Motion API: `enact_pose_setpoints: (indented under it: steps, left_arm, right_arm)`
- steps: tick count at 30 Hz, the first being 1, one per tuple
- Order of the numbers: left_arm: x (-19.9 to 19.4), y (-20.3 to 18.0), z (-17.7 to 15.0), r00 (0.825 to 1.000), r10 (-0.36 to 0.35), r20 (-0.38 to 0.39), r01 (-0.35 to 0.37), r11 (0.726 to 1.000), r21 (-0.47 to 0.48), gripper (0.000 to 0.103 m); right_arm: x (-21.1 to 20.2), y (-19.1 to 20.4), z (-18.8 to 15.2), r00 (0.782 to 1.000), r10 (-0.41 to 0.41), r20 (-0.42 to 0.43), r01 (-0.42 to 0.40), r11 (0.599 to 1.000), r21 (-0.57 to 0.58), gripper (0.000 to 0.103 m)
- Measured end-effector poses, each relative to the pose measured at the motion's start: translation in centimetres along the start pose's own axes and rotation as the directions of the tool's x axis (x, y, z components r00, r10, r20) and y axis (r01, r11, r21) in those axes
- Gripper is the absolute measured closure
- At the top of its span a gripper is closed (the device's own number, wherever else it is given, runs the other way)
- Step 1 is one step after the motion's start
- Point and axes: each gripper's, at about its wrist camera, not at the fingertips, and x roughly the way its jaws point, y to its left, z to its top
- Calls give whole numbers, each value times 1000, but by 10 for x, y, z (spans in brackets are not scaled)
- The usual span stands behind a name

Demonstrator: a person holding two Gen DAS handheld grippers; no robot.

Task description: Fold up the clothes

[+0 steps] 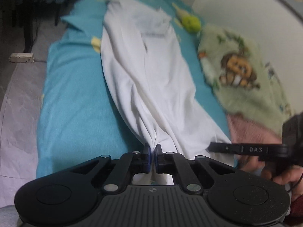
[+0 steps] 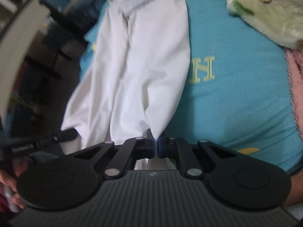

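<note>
A white garment (image 1: 144,71) lies stretched lengthwise on a turquoise bed sheet (image 1: 75,98). My left gripper (image 1: 153,149) is shut on the garment's near edge, the cloth bunched between the jaws. My right gripper (image 2: 156,141) is shut on the near edge of the same white garment (image 2: 136,60), which hangs taut away from it over the turquoise sheet (image 2: 227,94). The right gripper also shows at the right edge of the left wrist view (image 1: 246,149). The left gripper shows at the left edge of the right wrist view (image 2: 37,141).
A green fleece blanket with a cartoon print (image 1: 236,66) and a pink blanket (image 1: 251,130) lie on the right of the bed. A yellow-green plush toy (image 1: 191,23) sits at the far end. Floor (image 1: 17,113) and dark furniture (image 1: 28,9) are to the left.
</note>
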Motion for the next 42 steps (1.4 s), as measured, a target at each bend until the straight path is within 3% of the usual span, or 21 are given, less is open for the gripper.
enact_pose_setpoints:
  steps: [3,6,13,16,22,25,30,36,42]
  left_arm:
    - [-36,-9,12,990,-70,122,76,996,-43,99]
    - [-72,-27,25,966,-127,227,143,988,-53,99]
    - [-147,-84,55,922,-162,352,167,986,17,100]
    - [-170,-110,49,916,-160,368,148,987,59,100]
    - [-195,-134,-11,933,-132,335,105,990,98,100]
    - [-191,-134,-34,940,-122,319,90,990,112,100]
    - [-172,-132,-35,946,-84,312,51,992,113,99]
    - [-124,-123,3,948,-16,319,-23,993,116,99]
    - [-57,-98,56,944,58,324,-99,989,112,99]
  right_arm:
    - [-37,5,13,994,51,100,-54,998,28,96]
    - [-77,10,29,973,85,213,-96,995,40,96]
    - [-158,40,52,917,147,370,-162,987,7,96]
    - [-187,48,44,902,147,406,-149,988,-25,96]
    - [-208,35,-3,890,174,420,-182,983,-22,96]
    - [-204,25,-24,897,173,407,-187,982,-6,96]
    - [-188,18,-28,908,139,395,-162,987,25,96]
    - [-149,10,7,918,101,383,-124,992,36,96]
    - [-82,3,64,938,61,342,-75,997,28,96]
